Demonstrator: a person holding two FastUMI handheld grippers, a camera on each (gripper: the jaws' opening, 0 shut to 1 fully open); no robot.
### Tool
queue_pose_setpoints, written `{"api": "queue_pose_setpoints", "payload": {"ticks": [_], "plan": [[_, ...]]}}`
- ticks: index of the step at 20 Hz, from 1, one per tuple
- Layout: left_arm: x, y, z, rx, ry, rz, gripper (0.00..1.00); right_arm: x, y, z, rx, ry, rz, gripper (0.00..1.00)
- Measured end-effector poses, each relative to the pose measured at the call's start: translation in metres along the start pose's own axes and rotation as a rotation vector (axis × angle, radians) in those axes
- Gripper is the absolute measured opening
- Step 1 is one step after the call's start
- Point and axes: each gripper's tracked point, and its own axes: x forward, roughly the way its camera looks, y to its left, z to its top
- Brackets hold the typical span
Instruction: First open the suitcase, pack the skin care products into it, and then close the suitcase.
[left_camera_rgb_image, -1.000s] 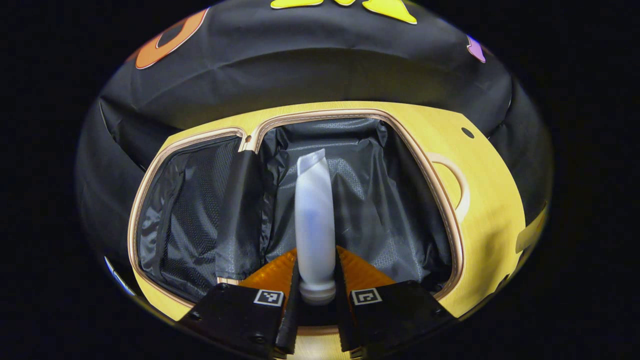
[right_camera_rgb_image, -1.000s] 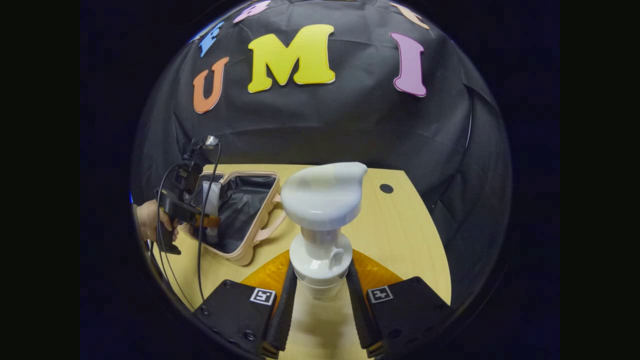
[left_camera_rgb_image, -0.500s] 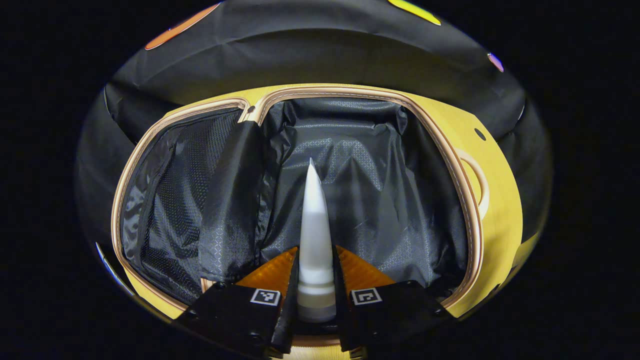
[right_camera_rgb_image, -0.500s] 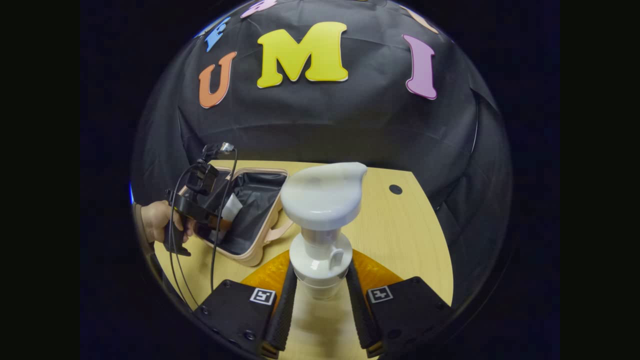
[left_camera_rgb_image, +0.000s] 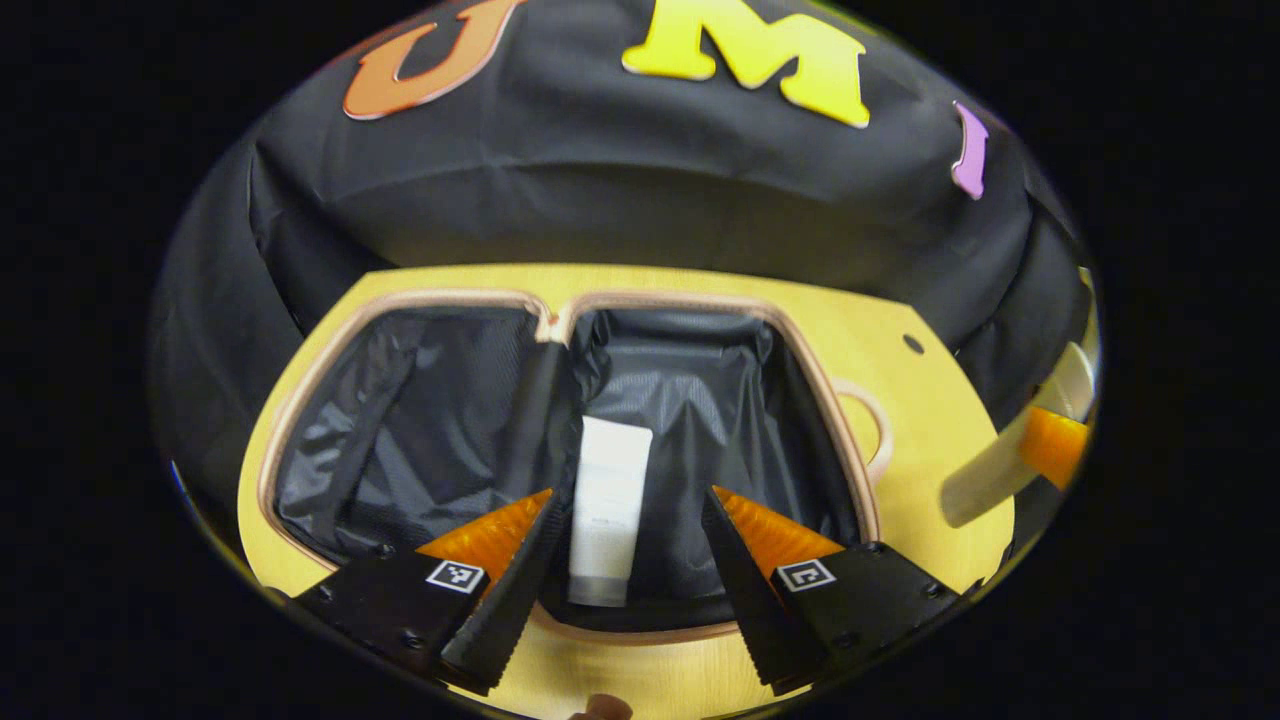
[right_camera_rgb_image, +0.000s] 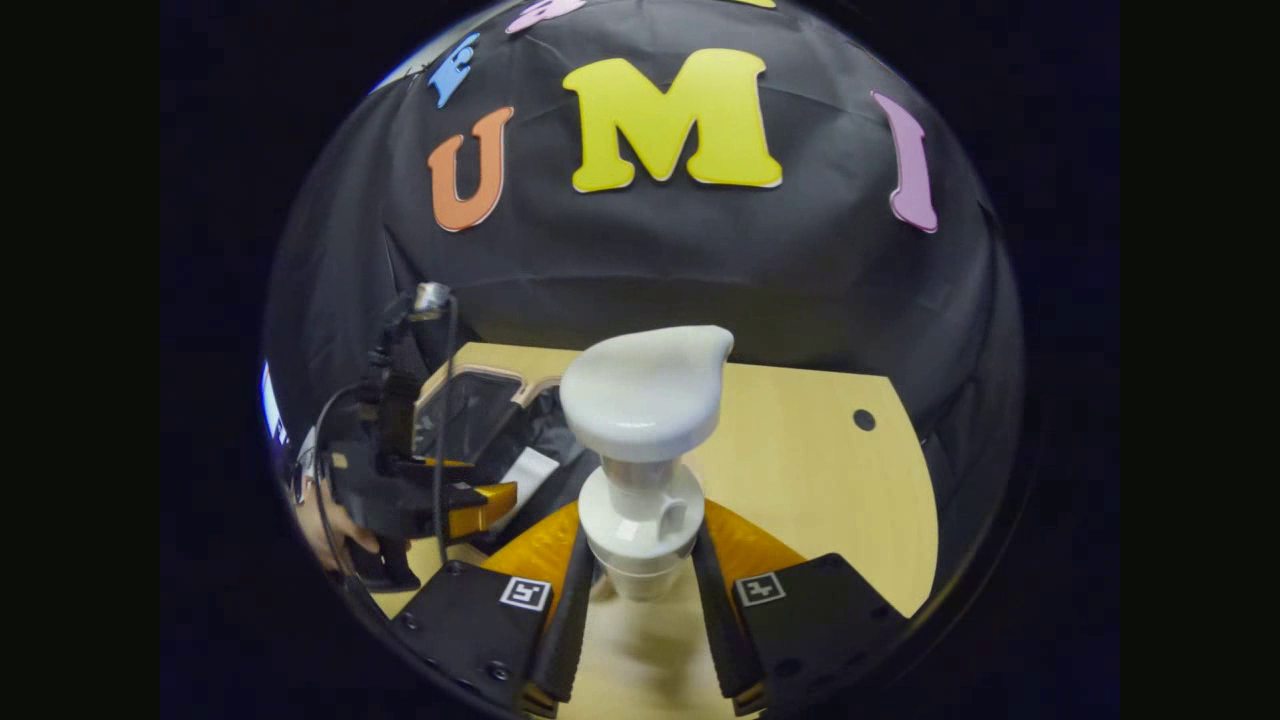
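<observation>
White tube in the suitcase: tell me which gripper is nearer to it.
Left. The left gripper hangs open just above the white tube, fingers either side. The right gripper is off beside the suitcase, shut on a pump bottle.

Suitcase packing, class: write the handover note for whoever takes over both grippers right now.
Left gripper: open, above the open suitcase.
Right gripper: shut on the pump bottle, held upright over the table.
White tube: lying in the suitcase's right half.
Done: suitcase opened, tube packed.
Left: put the pump bottle in, then close the suitcase.
</observation>
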Motion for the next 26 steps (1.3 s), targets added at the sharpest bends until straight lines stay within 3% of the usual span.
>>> {"api": "queue_pose_setpoints", "payload": {"ticks": [1, 2, 5, 8, 16, 20, 23, 24, 26], "plan": [[-0.025, 0.001, 0.013, 0.002, -0.075, -0.027, 0.98, 0.013, 0.022, 0.004, -0.026, -0.001, 0.02, 0.49], [-0.036, 0.002, 0.019, 0.003, -0.104, -0.042, 0.9, 0.021, 0.034, 0.002, -0.034, 0.013, 0.037, 0.5], [-0.066, 0.016, 0.034, 0.012, -0.23, -0.072, 0.91, 0.049, 0.074, -0.02, -0.039, 0.086, 0.084, 0.48], [-0.097, 0.047, 0.039, 0.113, -0.366, -0.029, 0.92, 0.082, 0.089, -0.055, -0.053, 0.184, 0.07, 0.5], [-0.128, 0.109, 0.046, 0.047, -0.434, 0.062, 0.92, 0.103, 0.089, -0.09, -0.022, 0.314, -0.009, 0.5], [-0.145, 0.133, 0.062, 0.052, -0.493, 0.11, 0.91, 0.113, 0.087, -0.082, 0.002, 0.301, -0.035, 0.5], [-0.142, 0.158, 0.067, 0.026, -0.506, 0.161, 0.92, 0.132, 0.077, -0.077, 0.121, 0.329, -0.097, 0.5], [-0.14, 0.172, 0.066, 0.004, -0.498, 0.211, 0.91, 0.136, 0.071, -0.078, 0.173, 0.354, -0.136, 0.5], [-0.132, 0.194, 0.062, -0.027, -0.475, 0.251, 0.91, 0.147, 0.073, -0.088, 0.188, 0.38, -0.162, 0.5]]}}
